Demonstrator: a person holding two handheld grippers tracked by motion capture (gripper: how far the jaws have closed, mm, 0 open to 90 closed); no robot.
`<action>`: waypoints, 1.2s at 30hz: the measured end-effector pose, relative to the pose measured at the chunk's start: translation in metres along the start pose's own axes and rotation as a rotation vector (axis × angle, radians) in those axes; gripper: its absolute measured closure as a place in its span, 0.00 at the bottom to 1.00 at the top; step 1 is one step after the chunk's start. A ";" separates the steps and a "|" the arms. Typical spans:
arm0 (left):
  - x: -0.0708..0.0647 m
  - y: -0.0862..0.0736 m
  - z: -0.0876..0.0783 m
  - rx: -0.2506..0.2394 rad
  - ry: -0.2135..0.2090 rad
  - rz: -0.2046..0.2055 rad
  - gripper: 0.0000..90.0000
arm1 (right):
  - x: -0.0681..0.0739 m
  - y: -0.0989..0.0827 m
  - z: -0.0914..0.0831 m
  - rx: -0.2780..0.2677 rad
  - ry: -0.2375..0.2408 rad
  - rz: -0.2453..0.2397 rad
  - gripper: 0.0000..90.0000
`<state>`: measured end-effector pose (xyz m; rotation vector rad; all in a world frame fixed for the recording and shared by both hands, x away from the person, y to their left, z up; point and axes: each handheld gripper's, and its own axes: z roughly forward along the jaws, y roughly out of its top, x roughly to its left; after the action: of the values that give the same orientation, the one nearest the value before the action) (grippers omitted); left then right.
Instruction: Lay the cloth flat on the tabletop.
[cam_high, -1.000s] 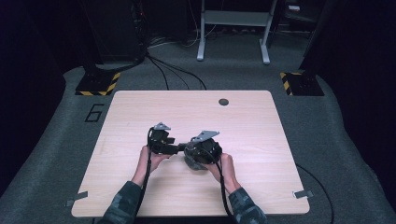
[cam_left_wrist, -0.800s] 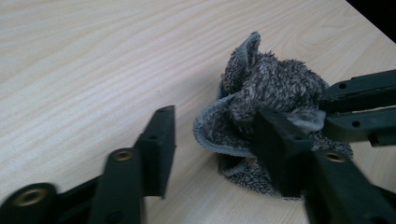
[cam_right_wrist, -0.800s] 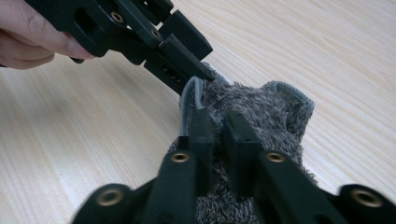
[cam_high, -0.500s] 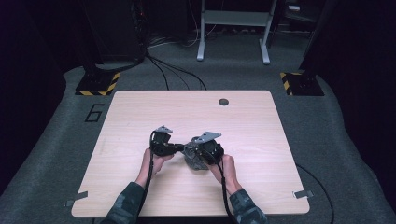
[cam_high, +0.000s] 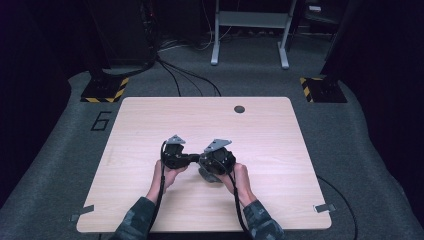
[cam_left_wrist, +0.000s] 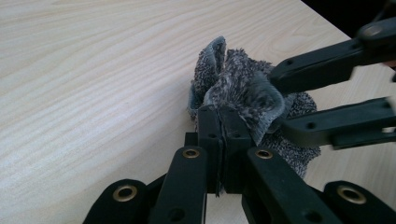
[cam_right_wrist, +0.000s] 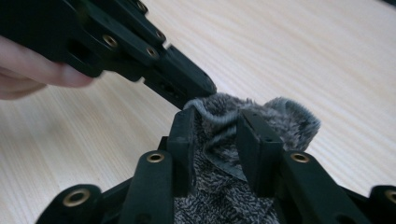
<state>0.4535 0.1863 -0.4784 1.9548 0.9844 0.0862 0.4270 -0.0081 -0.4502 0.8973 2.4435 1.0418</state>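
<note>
A grey fuzzy cloth (cam_left_wrist: 238, 84), bunched up, lies on the pale wooden table (cam_high: 150, 120) in front of the person. My left gripper (cam_left_wrist: 223, 112) is shut on a fold at its near edge. My right gripper (cam_right_wrist: 217, 123) has just been opening, and its jaws stand apart with fabric (cam_right_wrist: 289, 116) bulging between them. In the high view the left gripper (cam_high: 195, 159) and right gripper (cam_high: 204, 167) meet tip to tip over the cloth (cam_high: 207, 176). The right gripper (cam_left_wrist: 280, 100) reaches in from the right in the left gripper view. The left gripper (cam_right_wrist: 205, 88) crosses the right gripper view's top left.
A small dark round spot (cam_high: 239, 109) sits near the table's far edge. Bare wood surrounds the hands on all sides. Beyond the table, the carpet holds cables, striped stand bases (cam_high: 105, 90) and a metal frame (cam_high: 250, 30).
Both hands have stayed almost in place over the cloth. The left gripper has edged slightly toward the right one.
</note>
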 end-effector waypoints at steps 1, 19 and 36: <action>0.000 0.000 0.000 -0.001 0.003 0.000 0.99 | -0.002 -0.001 0.004 0.006 0.006 -0.003 0.80; -0.001 0.002 -0.017 -0.050 0.047 0.027 0.99 | -0.016 -0.008 -0.022 -0.081 -0.021 0.028 0.98; 0.012 0.005 -0.036 -0.072 0.134 0.048 0.99 | -0.062 -0.026 -0.063 -0.126 -0.132 0.111 0.99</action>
<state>0.4495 0.2184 -0.4573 1.9266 1.0072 0.2790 0.4294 -0.0960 -0.4232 1.0354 2.2166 1.1229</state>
